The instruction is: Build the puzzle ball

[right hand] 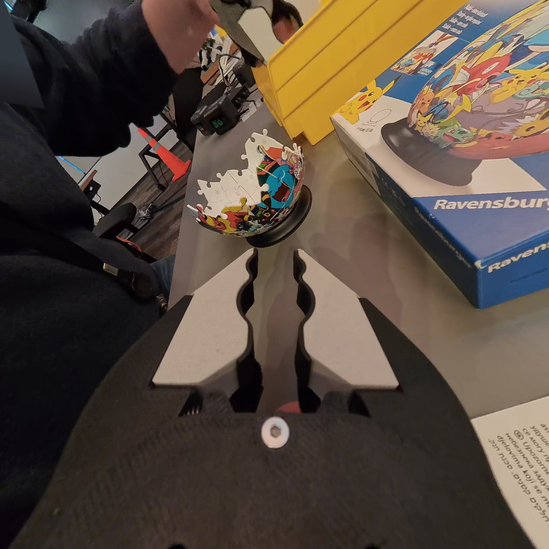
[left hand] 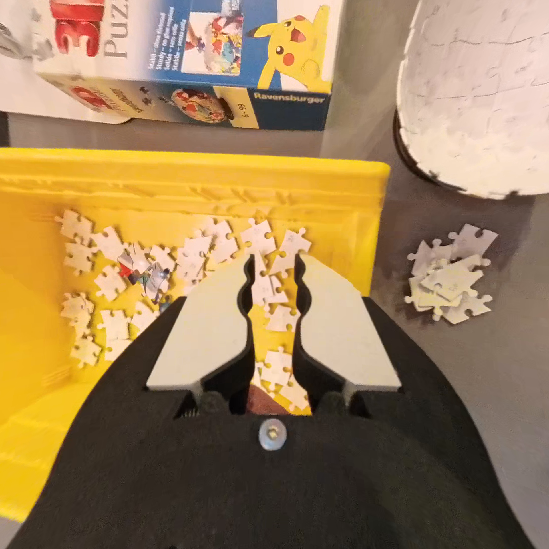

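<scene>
The half-built puzzle ball (right hand: pixel 252 190) sits on a black ring stand (right hand: pixel 285 219) on the grey table, colourful outside, white inside. In the left wrist view its white surface (left hand: pixel 475 104) fills the upper right. My left gripper (left hand: pixel 274 258) is open and empty, above loose white-backed puzzle pieces (left hand: pixel 190 258) in a yellow bin (left hand: pixel 193 178). A small pile of pieces (left hand: pixel 448 282) lies on the table right of the bin. My right gripper (right hand: pixel 275 252) is open and empty, just short of the ball's stand. The left gripper (right hand: pixel 246 29) shows at the top of the right wrist view, held by a hand.
The puzzle's blue and white box (left hand: pixel 184 65) lies behind the bin and is also in the right wrist view (right hand: pixel 460 166). The yellow bin (right hand: pixel 326 74) stands beyond the ball. A printed leaflet (right hand: pixel 520 463) lies at the lower right. A person's dark sleeve (right hand: pixel 74 89) fills the left side. Some 25 cm of space lies between my two pairs of fingers.
</scene>
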Demonstrator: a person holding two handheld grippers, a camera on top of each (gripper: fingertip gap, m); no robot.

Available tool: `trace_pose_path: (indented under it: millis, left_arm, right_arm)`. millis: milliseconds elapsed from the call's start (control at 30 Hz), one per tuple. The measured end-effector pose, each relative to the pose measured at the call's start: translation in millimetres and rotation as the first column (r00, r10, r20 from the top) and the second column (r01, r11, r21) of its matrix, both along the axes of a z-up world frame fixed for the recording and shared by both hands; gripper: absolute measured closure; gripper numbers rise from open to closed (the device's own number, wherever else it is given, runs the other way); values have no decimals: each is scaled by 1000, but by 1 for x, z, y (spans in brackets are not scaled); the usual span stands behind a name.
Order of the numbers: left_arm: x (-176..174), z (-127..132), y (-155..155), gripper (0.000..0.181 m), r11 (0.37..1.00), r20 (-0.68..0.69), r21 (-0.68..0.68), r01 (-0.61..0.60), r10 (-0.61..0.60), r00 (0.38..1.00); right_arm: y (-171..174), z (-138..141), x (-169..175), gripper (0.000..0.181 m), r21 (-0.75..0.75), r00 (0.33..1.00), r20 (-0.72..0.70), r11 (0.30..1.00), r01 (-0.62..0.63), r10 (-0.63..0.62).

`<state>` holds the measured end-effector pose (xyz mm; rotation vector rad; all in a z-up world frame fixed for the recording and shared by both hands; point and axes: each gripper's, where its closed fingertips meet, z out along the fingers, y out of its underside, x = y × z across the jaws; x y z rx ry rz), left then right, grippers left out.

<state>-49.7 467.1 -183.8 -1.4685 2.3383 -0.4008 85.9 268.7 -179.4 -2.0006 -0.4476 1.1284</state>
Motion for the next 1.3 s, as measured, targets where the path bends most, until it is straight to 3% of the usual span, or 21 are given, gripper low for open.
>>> trace_pose_path:
  millis: [33,200,367,400,467,633,800,1100,1200,1300]
  left_arm:
    - [1,-9,-3,155,999,-39,-29,31,-32,999]
    - [3,-39,-12,143,989,-158,-127,72,-92,983]
    - [6,-48,-8,157,993,-166,-87,77,-91,982]
    - [6,-48,-7,171,994,-168,-81,75,-88,982]
    - [7,-49,-4,181,995,-153,-70,68,-78,985]
    - [1,-48,-1,181,997,-153,-63,36,-46,987]
    - [-5,-41,-11,152,986,-184,-163,-29,-2,983]
    - [-2,-46,-7,144,994,-169,-100,34,-51,984]
    - [-7,-44,-4,133,992,-209,-123,-4,-22,978]
    - [-9,-43,-5,134,989,-237,-141,-41,7,972]
  right_arm:
    - [0,0,0,159,0,1000,-1,1000,1,-1]
    - [0,1,1,159,3,1000,-7,1000,2,-2]
    - [0,2,1,159,6,1000,-15,1000,0,0]
    - [0,2,1,159,8,1000,-16,1000,0,0]
    - [0,3,1,159,9,1000,-18,1000,1,0]
    - [-1,3,1,159,11,1000,-18,1000,-1,1]
    - [-1,3,1,158,10,1000,-18,1000,-2,2]
    - [-1,3,1,159,10,1000,-17,1000,-2,2]
    - [-1,3,1,159,11,1000,-18,1000,-2,2]
    - [-1,3,1,158,10,1000,-21,1000,-4,4]
